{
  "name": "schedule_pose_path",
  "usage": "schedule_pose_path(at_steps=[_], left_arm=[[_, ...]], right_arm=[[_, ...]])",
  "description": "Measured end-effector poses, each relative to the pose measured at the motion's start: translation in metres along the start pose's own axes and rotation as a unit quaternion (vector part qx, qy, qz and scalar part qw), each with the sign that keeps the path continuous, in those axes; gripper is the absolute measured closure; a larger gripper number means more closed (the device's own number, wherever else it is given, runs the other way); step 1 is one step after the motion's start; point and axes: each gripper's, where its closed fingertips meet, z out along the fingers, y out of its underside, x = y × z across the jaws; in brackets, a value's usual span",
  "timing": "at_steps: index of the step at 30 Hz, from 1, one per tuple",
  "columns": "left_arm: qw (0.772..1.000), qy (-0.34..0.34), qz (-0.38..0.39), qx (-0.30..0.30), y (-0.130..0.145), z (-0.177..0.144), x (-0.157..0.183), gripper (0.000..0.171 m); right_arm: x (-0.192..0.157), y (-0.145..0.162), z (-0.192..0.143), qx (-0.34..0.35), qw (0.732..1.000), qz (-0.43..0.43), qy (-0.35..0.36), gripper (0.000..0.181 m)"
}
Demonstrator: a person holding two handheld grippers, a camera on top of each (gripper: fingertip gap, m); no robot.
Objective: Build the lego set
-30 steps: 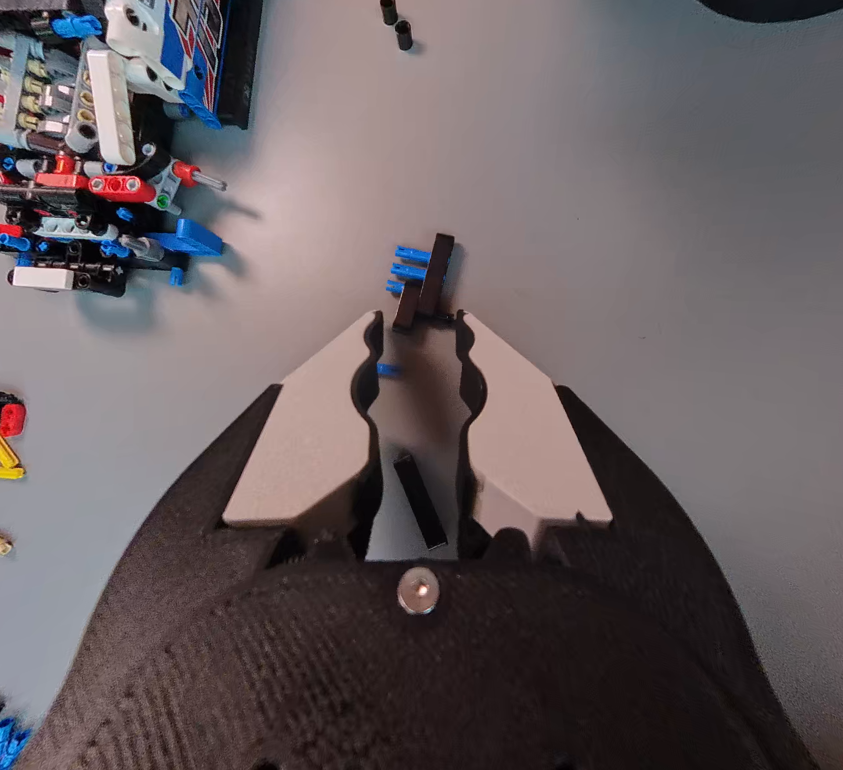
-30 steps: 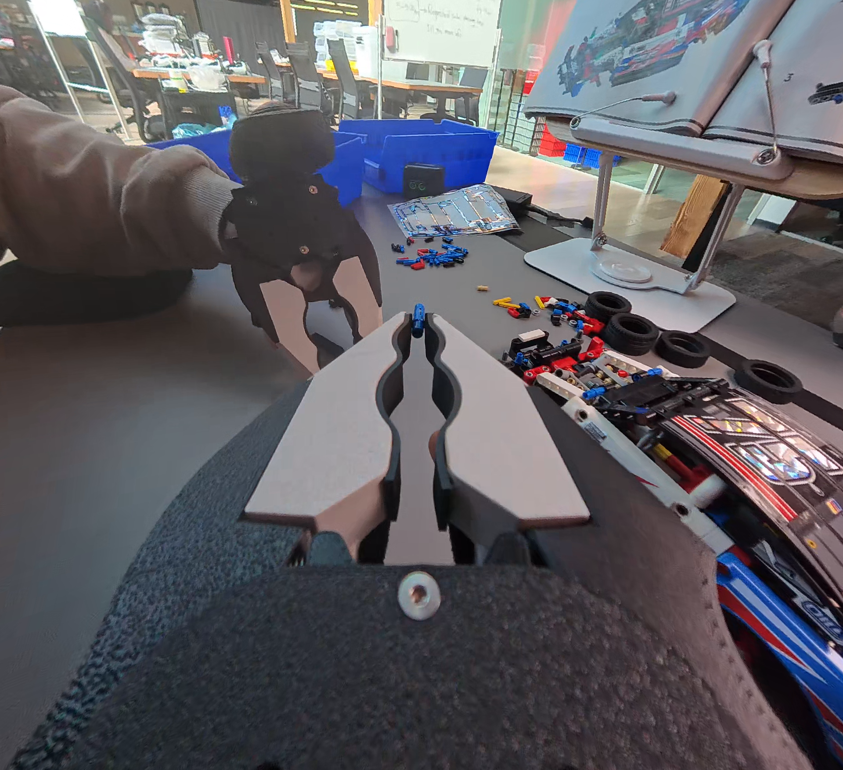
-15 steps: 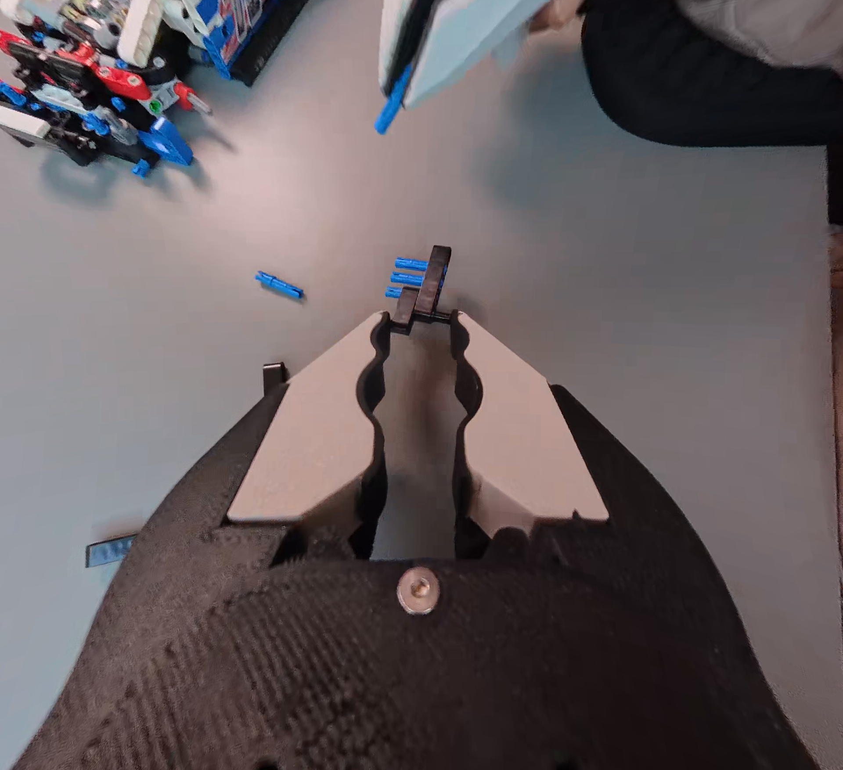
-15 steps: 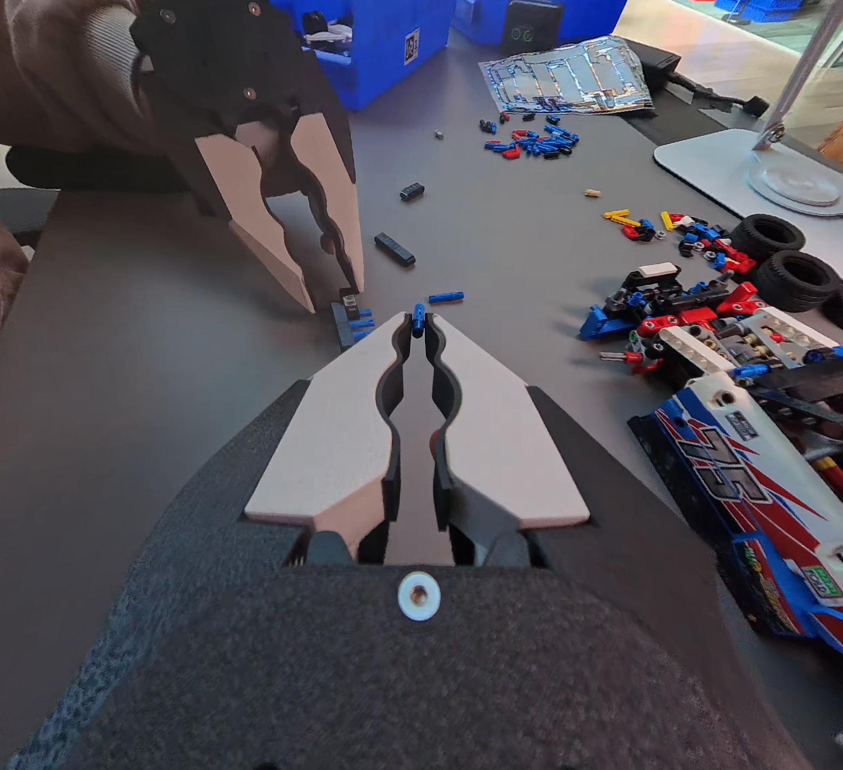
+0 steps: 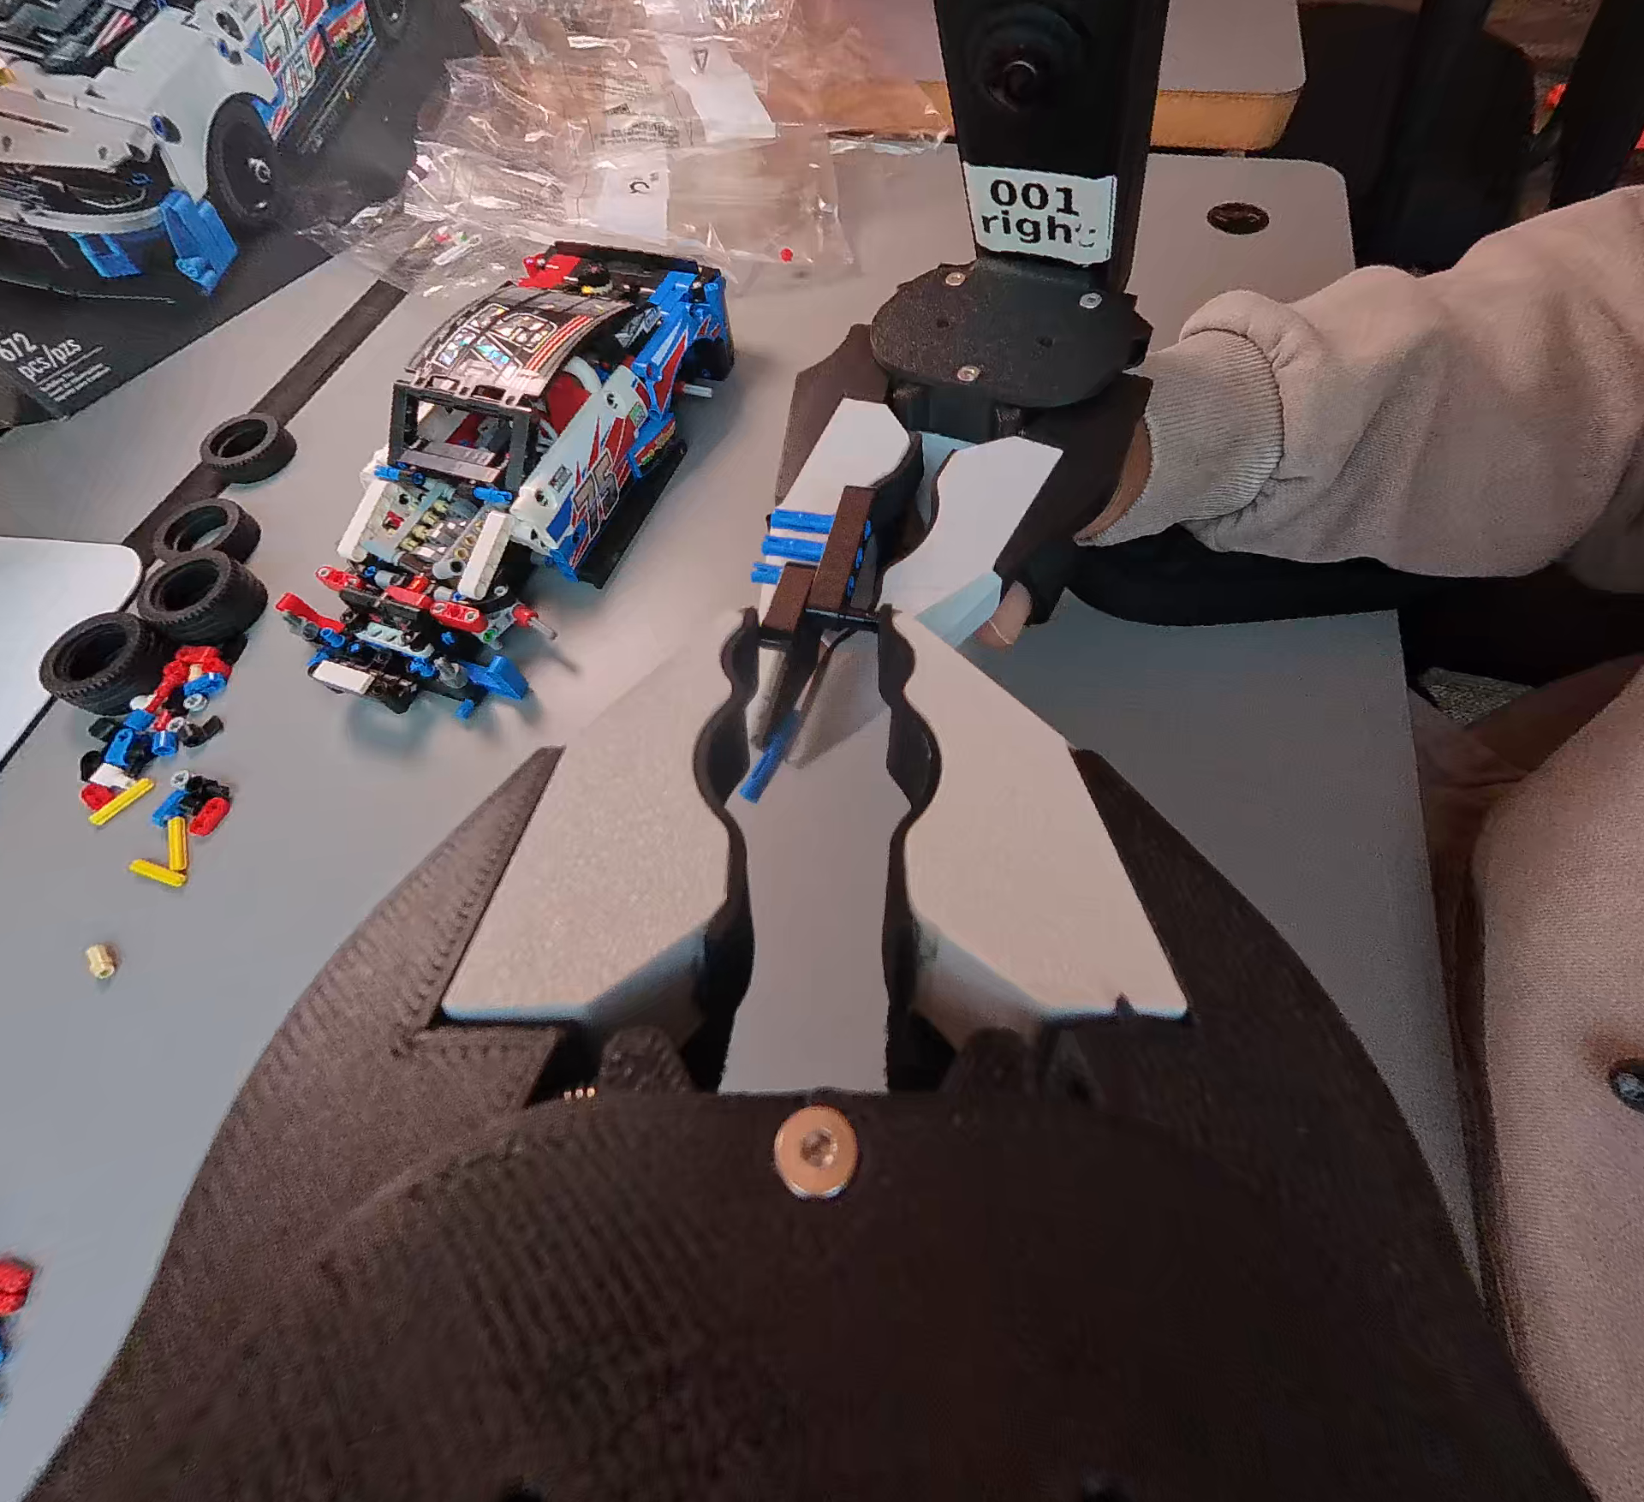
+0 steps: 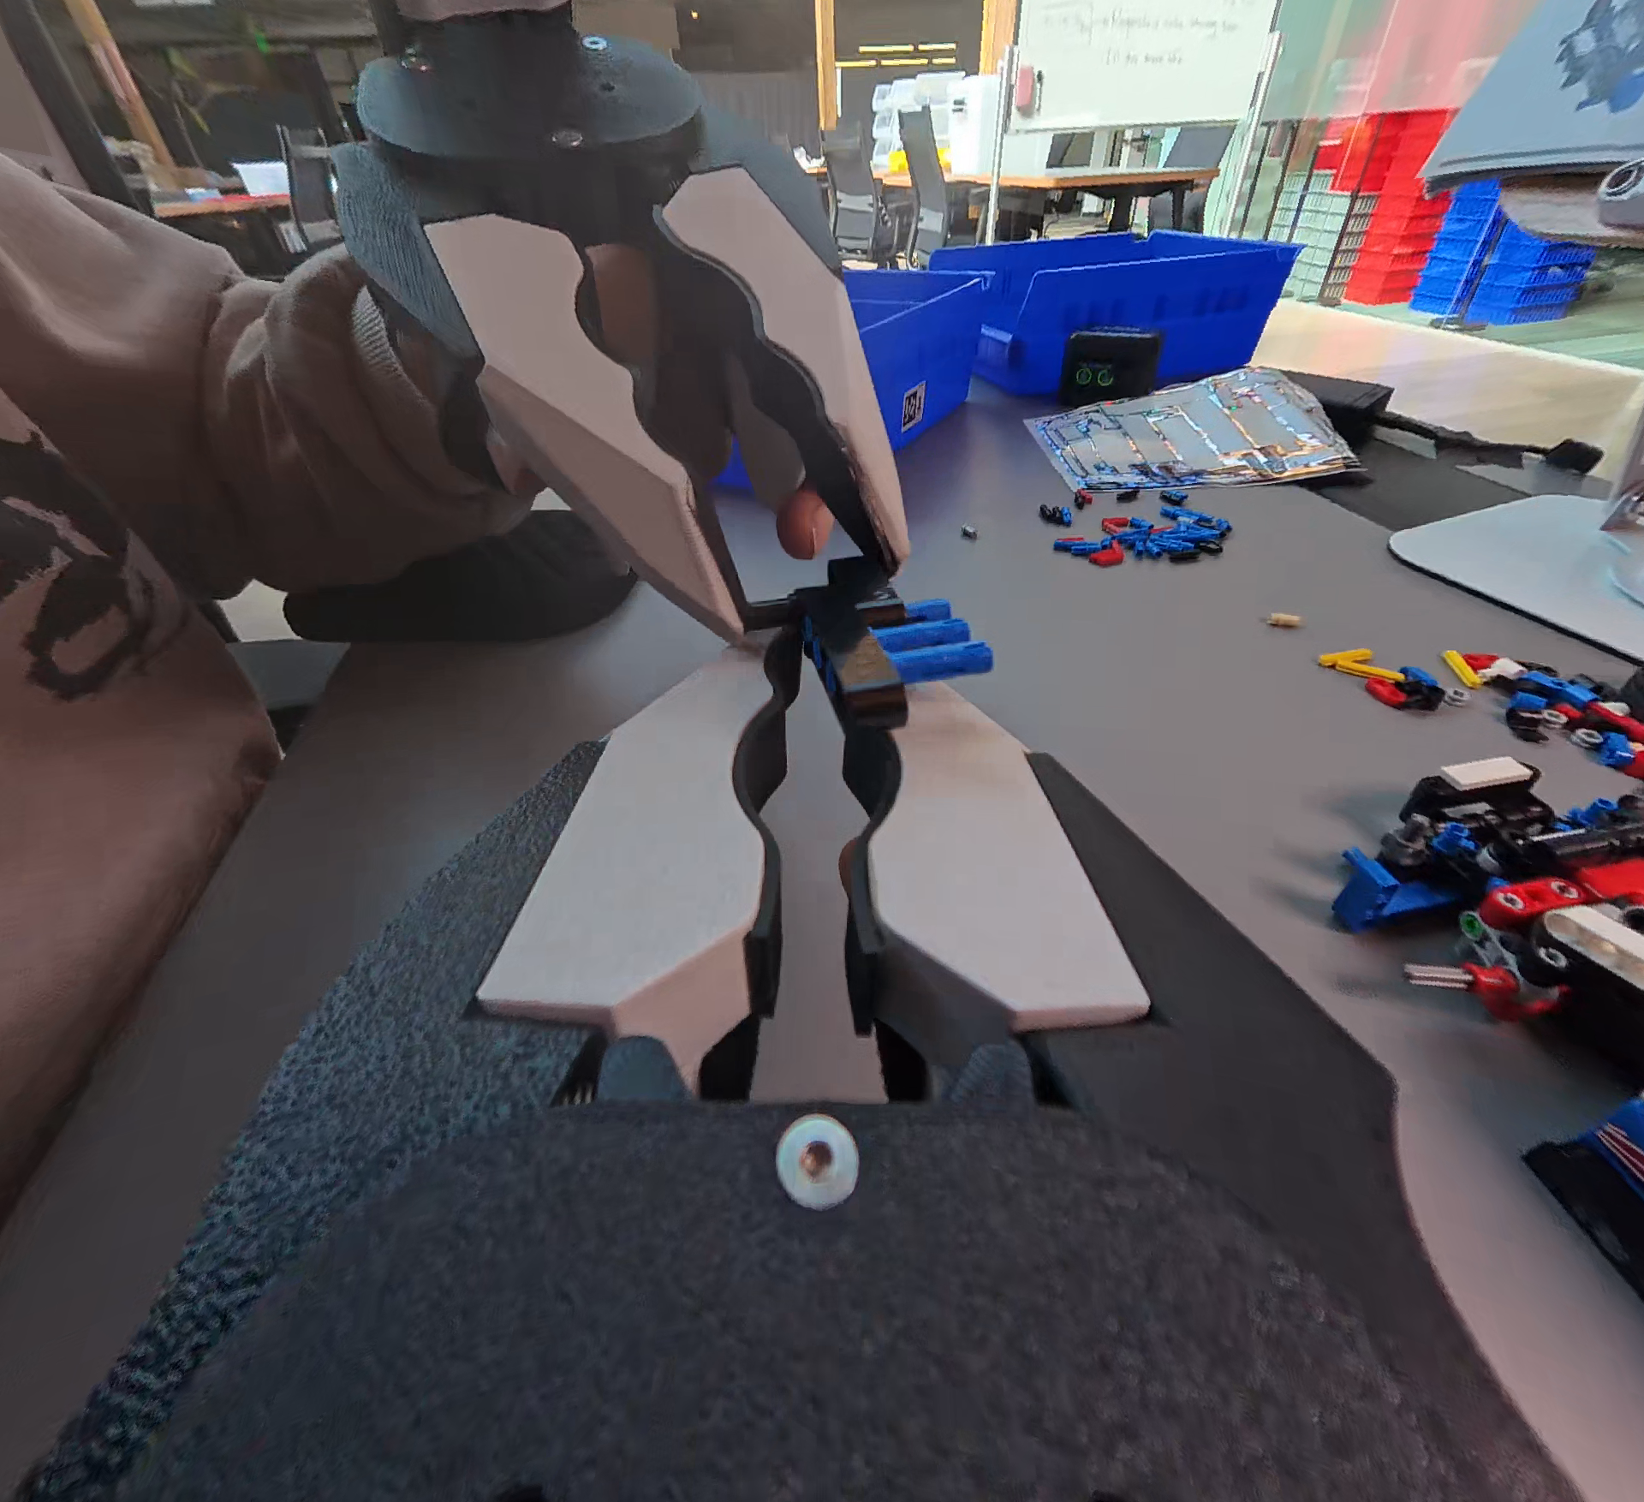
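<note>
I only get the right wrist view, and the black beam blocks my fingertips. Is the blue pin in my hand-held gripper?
Observer: Yes. The left wrist view shows the blue pin sticking out of the right hand-held gripper, apparently not yet in the black beam.
Operator: Where are the parts bags?
Observer: Clear plastic bags lie on the table beyond the car.

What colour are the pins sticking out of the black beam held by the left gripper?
Blue pins; right wrist view shows them best.
</note>
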Motion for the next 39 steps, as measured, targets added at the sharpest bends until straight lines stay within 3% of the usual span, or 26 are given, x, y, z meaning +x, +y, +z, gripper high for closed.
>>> schedule_pose_path(at_steps=[4, 9, 12, 15, 21, 27, 34, 39], left_arm=[[1.0, 0.012, 0.003, -0.004, -0.003, -0.001, 0.007, 0.146], [0.998, 0.057, 0.026, -0.005, -0.009, -0.011, 0.023, 0.134], [0.989, 0.101, 0.105, 0.013, -0.013, -0.025, 0.034, 0.13], [0.963, 0.154, 0.216, 0.053, -0.013, -0.043, 0.047, 0.126], [0.919, 0.215, 0.329, 0.034, -0.011, -0.052, 0.067, 0.107], [0.869, 0.259, 0.422, 0.013, -0.015, -0.05, 0.093, 0.09], [0.832, 0.247, 0.495, 0.031, -0.016, -0.042, 0.109, 0.11], [0.832, 0.229, 0.502, 0.052, -0.016, -0.036, 0.112, 0.127]], right_arm=[[-0.004, -0.007, -0.008, 0.022, 1.0, -0.003, -0.017, 0.179], [-0.018, -0.014, -0.01, 0.037, 0.997, -0.013, -0.059, 0.179], [-0.027, -0.014, -0.012, 0.033, 0.995, -0.02, -0.087, 0.179], [-0.043, -0.014, -0.015, 0.024, 0.988, 0.006, -0.151, 0.179], [-0.098, -0.022, -0.032, -0.011, 0.926, 0.088, -0.366, 0.179], [-0.134, -0.044, -0.043, 0.005, 0.861, 0.128, -0.493, 0.179], [-0.152, -0.052, -0.052, 0.023, 0.816, 0.161, -0.555, 0.179], [-0.154, -0.05, -0.056, 0.022, 0.803, 0.172, -0.57, 0.179]])
